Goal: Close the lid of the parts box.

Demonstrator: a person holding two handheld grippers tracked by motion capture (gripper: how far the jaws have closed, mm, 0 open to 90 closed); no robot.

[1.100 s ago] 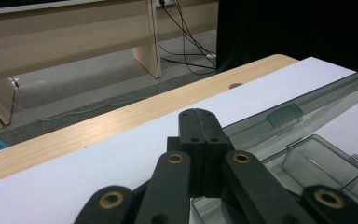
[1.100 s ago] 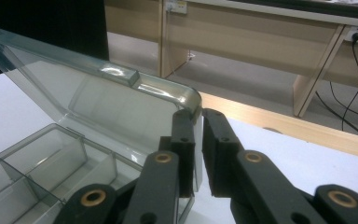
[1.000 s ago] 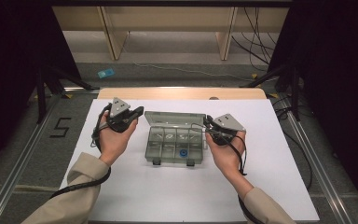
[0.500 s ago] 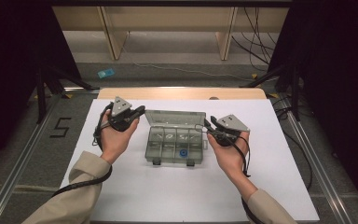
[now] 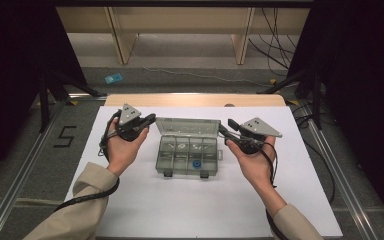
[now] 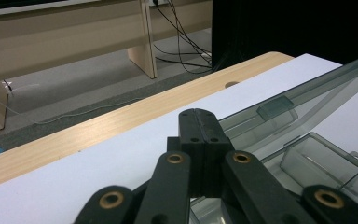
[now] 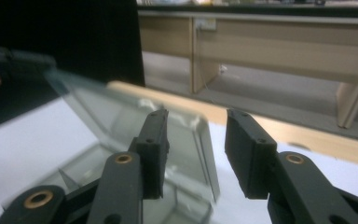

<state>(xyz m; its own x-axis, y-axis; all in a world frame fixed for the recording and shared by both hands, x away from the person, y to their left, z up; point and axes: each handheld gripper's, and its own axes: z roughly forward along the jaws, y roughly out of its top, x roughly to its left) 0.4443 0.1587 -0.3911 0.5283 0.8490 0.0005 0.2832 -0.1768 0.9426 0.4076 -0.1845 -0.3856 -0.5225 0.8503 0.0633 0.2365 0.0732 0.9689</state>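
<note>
on the white table sheet point(image 5: 145, 210) a clear compartment box point(image 5: 187, 155) sits between the hands with its lid point(image 5: 187, 127) propped open, so the opening step looks about done. the right gripper point(image 5: 228, 129) has just been opening its jaws, nothing between them, beside the lid's corner. the left gripper point(image 5: 151, 119) is closed and empty at the lid's other corner; next likely calls for reaching into a compartment, perhaps the blue piece point(image 5: 196, 163).

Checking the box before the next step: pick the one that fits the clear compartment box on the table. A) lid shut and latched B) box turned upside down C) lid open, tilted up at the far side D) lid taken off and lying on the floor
C: the clear compartment box sits upright on the white table, its lid raised at the far edge above the compartments.
</note>
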